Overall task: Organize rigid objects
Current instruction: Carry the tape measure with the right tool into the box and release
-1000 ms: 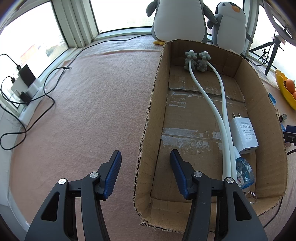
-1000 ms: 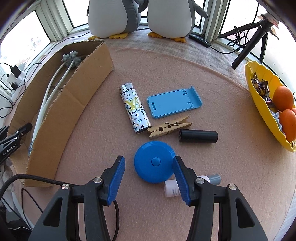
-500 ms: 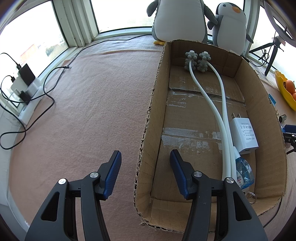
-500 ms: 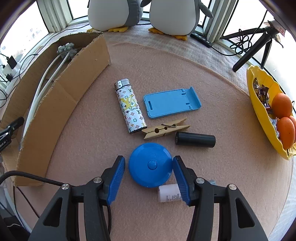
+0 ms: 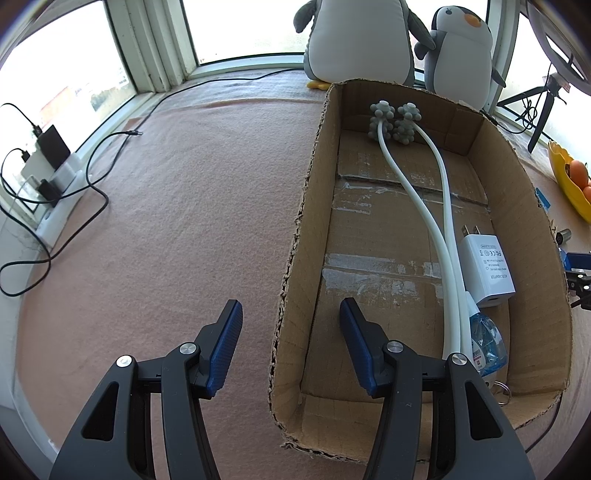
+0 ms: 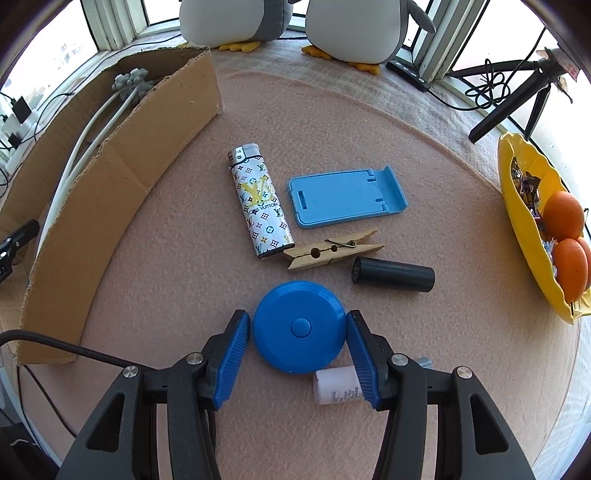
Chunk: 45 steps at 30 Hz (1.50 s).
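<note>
My right gripper (image 6: pixel 299 328) is open, its blue pads on either side of a round blue tape measure (image 6: pixel 299 325) lying on the pink felt table; I cannot tell if they touch it. Beyond it lie a patterned lighter (image 6: pixel 260 201), a blue phone stand (image 6: pixel 345 195), a wooden clothespin (image 6: pixel 332 253), a black cylinder (image 6: pixel 393 275) and a small white bottle (image 6: pixel 338 384). My left gripper (image 5: pixel 290 341) is open and empty, straddling the near left wall of a cardboard box (image 5: pixel 295 258). The box holds a white massager with grey heads (image 5: pixel 417 192), a white charger (image 5: pixel 485 267) and a small clear bottle (image 5: pixel 485 343).
Two plush penguins (image 6: pixel 288 18) stand at the back. A yellow bowl of oranges (image 6: pixel 532 221) sits at the right edge, with a black tripod (image 6: pixel 517 99) behind it. Black cables and a power strip (image 5: pixel 48 173) lie at the far left by the window.
My right gripper has moved forward and down, so the blue tape measure now sits between its pads. The left gripper has not moved.
</note>
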### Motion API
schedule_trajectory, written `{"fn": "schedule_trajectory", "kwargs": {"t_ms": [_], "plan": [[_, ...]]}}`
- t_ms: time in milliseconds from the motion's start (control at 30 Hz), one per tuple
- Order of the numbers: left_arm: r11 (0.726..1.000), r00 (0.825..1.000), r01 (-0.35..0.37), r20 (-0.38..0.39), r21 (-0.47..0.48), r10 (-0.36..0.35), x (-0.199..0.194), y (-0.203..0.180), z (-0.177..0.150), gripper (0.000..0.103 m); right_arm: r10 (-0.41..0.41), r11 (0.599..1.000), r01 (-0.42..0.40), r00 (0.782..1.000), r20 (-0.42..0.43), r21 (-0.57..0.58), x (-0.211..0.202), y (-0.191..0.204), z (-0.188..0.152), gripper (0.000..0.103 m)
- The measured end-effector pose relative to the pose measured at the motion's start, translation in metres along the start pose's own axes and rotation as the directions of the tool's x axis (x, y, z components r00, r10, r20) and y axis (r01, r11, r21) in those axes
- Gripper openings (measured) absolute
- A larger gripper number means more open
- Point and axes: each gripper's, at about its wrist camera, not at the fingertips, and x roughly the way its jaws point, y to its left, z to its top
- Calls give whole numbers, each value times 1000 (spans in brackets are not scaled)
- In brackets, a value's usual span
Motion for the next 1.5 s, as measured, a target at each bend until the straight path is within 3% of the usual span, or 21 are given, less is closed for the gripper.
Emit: {"fn": "schedule_trajectory", "kwargs": {"t_ms": [367, 600, 1000, 1500], "plan": [[1000, 1000, 1, 0, -1, -1, 0, 1, 0, 55, 19, 1000, -19, 1000, 9, 15, -1, 0, -2, 46], [1000, 1000, 2, 1, -1, -2, 0, 2, 0, 55, 20, 1000, -20, 998, 58, 10, -20, 8, -3, 46], [1000, 1000, 7, 0, -5, -7, 0, 2, 0, 55, 70, 997, -61, 980, 187, -57, -70, 49, 21, 46], [1000, 1000, 8, 1, -5, -8, 0, 2, 0, 55, 148, 986, -121, 954, 259, -117, -83, 104, 61, 46]]}}
